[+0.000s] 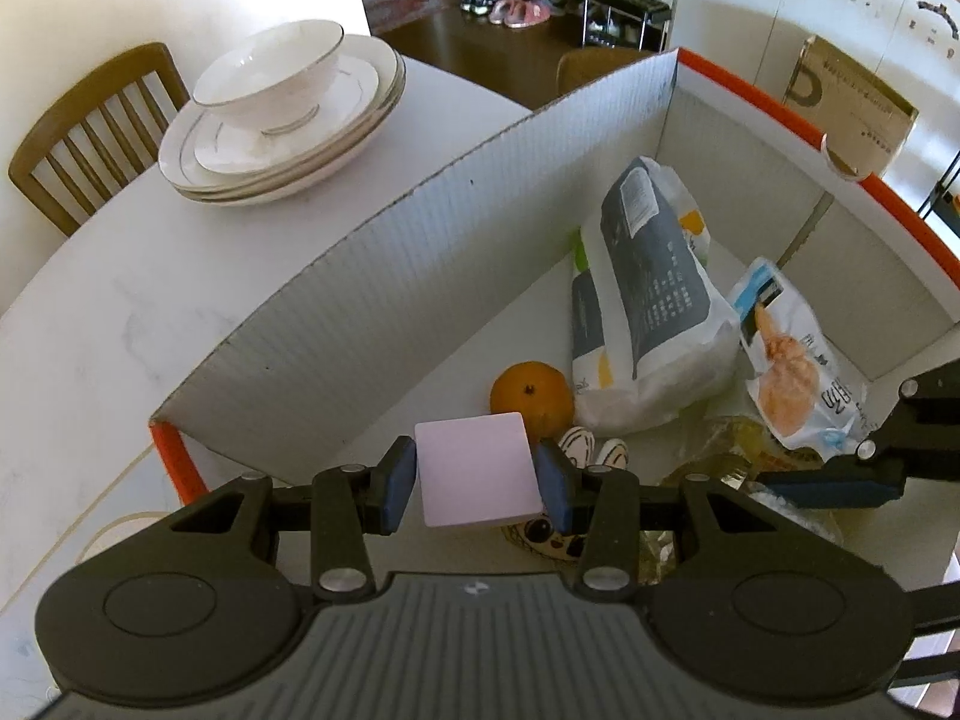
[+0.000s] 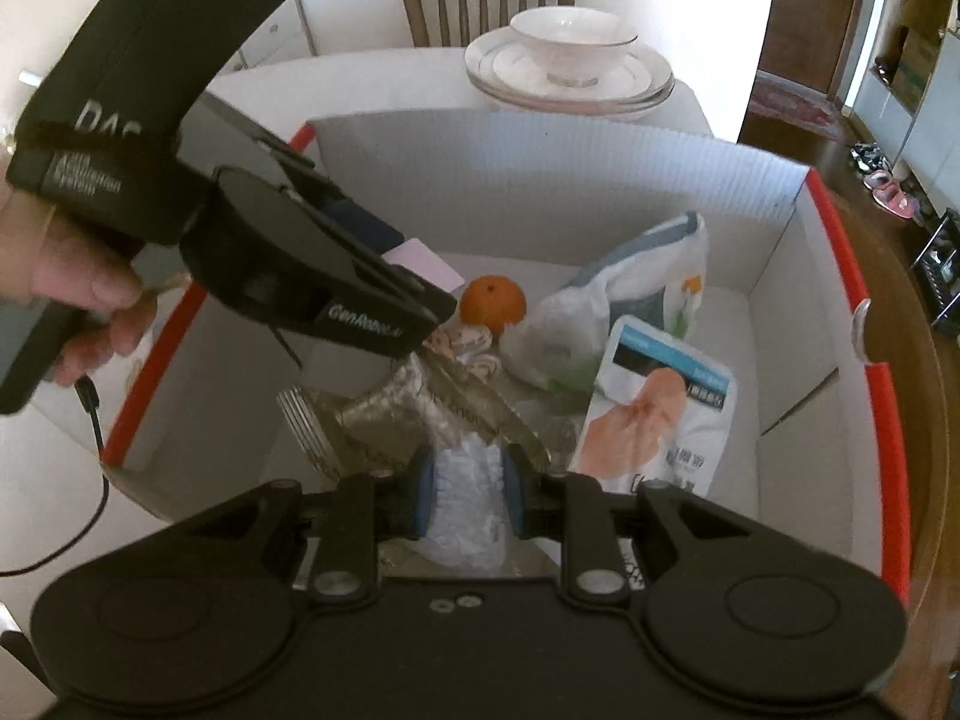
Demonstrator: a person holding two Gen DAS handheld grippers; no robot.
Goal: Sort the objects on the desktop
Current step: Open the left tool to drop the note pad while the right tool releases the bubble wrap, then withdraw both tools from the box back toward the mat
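the left gripper [image 1: 477,483] clamps a pale pink pad [image 1: 477,468] above the white box [image 1: 372,300], near the orange [image 1: 531,399]. only the right wrist view shows the right gripper [image 2: 465,498] pinching a white crinkled bag [image 2: 468,510] low inside, beside a snack packet [image 2: 657,405].

Looks like somebody's home, dining area most likely. There's a round white table [image 1: 108,312] with a stack of gold-rimmed plates [image 1: 282,138] and a bowl [image 1: 270,69] on top, and wooden slat-back chairs [image 1: 90,132] pushed up to it. Past the table there's dark wood flooring, shoes and slippers [image 1: 510,9] lined up by white cupboards, and a small black rack [image 1: 624,15].
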